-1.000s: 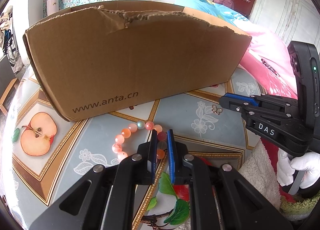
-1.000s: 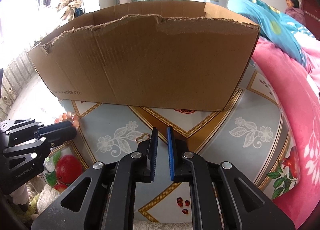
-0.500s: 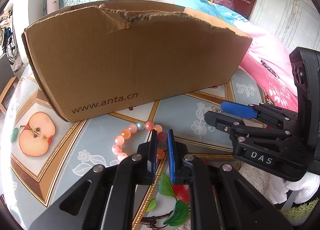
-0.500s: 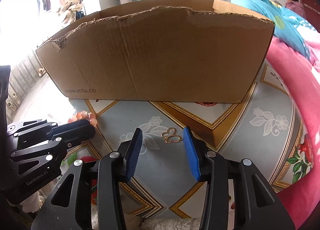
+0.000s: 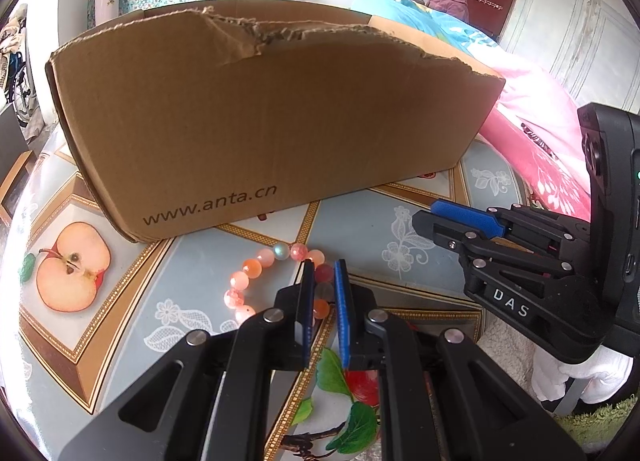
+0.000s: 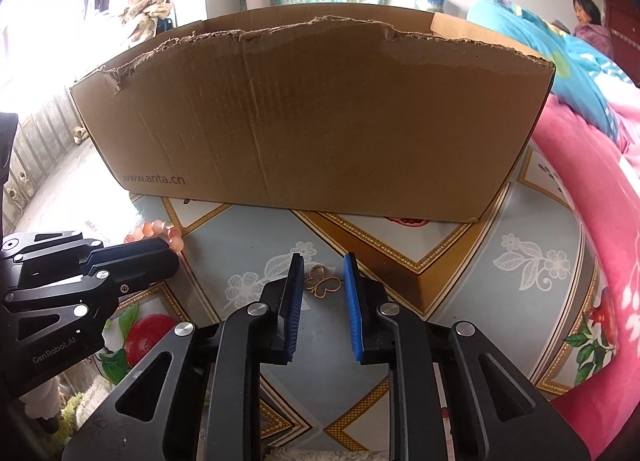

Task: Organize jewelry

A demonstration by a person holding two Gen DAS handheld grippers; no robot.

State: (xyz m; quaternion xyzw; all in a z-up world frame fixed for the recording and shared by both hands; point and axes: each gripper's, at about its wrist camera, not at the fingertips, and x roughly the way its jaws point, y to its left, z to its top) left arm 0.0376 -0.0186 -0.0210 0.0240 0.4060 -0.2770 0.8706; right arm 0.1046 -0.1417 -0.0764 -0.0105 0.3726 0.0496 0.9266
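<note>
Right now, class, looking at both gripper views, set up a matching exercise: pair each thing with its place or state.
Things:
1. bead bracelet
2. gold butterfly charm
3. cardboard box
4. right gripper

States:
A. jaws closing, not yet touching anything
B. pinched in the left gripper
C. torn top edge
D. flat on the table between two blue pads

Pairs: 1-B, 2-D, 3-C, 4-A

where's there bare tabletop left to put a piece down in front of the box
Free: the blue floral patch between the cardboard box and the right tool, stretching right toward the pink quilt; also the apple picture left of the bead bracelet. Crowded: the near middle, where the left tool, bracelet and gold butterfly charm sit close.
</note>
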